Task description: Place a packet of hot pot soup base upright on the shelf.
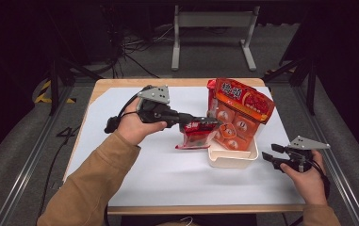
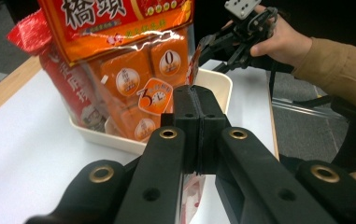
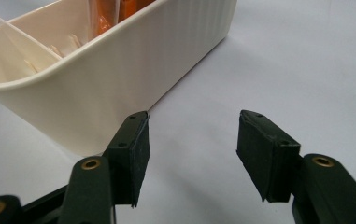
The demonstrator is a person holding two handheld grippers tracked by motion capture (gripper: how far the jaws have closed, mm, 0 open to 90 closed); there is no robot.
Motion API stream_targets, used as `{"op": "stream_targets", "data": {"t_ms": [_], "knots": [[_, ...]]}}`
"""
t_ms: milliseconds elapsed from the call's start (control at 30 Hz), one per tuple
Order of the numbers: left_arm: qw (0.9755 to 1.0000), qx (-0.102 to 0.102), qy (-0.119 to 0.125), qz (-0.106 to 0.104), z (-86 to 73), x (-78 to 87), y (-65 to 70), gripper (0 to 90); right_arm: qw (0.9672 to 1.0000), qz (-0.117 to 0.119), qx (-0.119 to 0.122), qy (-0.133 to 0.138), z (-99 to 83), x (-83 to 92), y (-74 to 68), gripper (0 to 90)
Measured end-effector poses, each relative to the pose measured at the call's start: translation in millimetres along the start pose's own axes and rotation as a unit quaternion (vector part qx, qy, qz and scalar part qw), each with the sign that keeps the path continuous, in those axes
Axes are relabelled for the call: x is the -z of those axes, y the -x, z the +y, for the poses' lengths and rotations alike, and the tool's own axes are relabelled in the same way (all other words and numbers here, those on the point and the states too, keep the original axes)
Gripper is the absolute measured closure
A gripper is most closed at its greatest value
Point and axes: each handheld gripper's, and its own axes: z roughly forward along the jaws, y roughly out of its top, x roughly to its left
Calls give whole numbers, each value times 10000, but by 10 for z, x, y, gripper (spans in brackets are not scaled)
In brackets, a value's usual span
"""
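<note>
My left gripper [image 1: 211, 123] reaches right across the table, shut on a small red snack packet [image 1: 197, 135] that hangs from its jaws beside the cream bin [image 1: 232, 159]. In the left gripper view the jaws [image 2: 196, 119] are pressed together on the packet's thin edge [image 2: 192, 196]. A big orange and red snack bag [image 1: 240, 110] stands in the bin and leans back; the left gripper view has it [image 2: 119, 51] close ahead. My right gripper [image 1: 270, 155] rests low at the bin's right side, open, with bare white table between its jaws [image 3: 192, 156].
A white sheet [image 1: 134, 169] covers the wooden table. The bin [image 3: 119, 84] has an inner divider, and its near compartment holds nothing. A metal frame [image 1: 212, 33] stands on the floor beyond the far edge. The right hand's gripper [image 2: 241, 32] shows beyond the bin.
</note>
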Motion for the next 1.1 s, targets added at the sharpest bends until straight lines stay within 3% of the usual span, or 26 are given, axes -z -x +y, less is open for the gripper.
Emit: {"op": "stream_targets", "data": {"t_ms": [567, 1100], "knots": [[9994, -153, 244, -184, 225, -221, 88, 898, 9997, 7, -25, 233, 17, 83, 18, 436], [9981, -282, 445, -332, 305, -458, 175, 897, 9995, 40, 0, 323, 34, 113, 14, 430]]}}
